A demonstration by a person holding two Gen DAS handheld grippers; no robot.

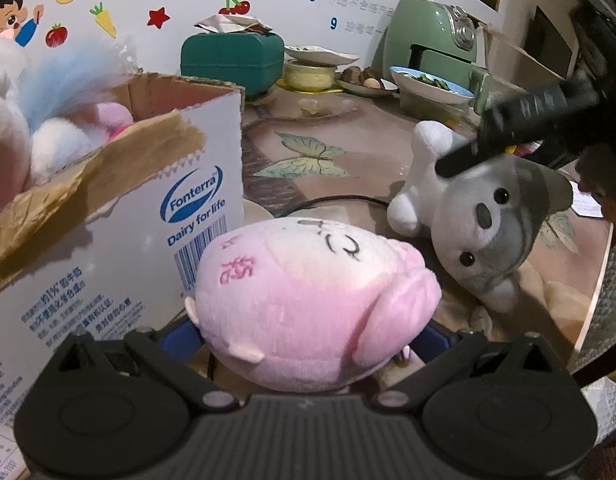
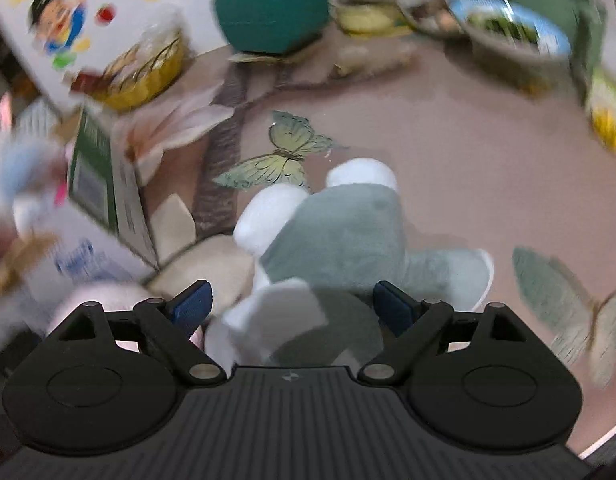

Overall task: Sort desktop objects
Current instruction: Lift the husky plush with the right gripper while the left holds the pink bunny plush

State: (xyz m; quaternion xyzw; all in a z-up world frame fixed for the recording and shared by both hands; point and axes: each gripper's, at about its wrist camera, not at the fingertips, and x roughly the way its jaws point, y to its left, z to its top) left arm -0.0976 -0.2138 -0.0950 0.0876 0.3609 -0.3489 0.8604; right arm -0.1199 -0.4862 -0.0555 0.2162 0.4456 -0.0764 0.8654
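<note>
A pink pig plush [image 1: 308, 300] sits between the blue pads of my left gripper [image 1: 303, 336], which is closed on it, right beside the Fonterra cardboard box [image 1: 119, 216]. Several plush toys [image 1: 67, 128] fill that box. A grey and white koala plush [image 1: 480, 216] lies on the table to the right. My right gripper [image 2: 291, 308] is open, its pads either side of the koala plush [image 2: 340, 232], not pressing it. It shows as a black bar [image 1: 520, 120] over the koala in the left wrist view.
A teal case [image 1: 231, 60], bowls of food [image 1: 428, 84] and a green air fryer [image 1: 436, 40] stand at the back. A black cable [image 1: 332, 200] runs across the butterfly tablecloth. The table edge [image 1: 596, 280] curves at right. The right wrist view is blurred.
</note>
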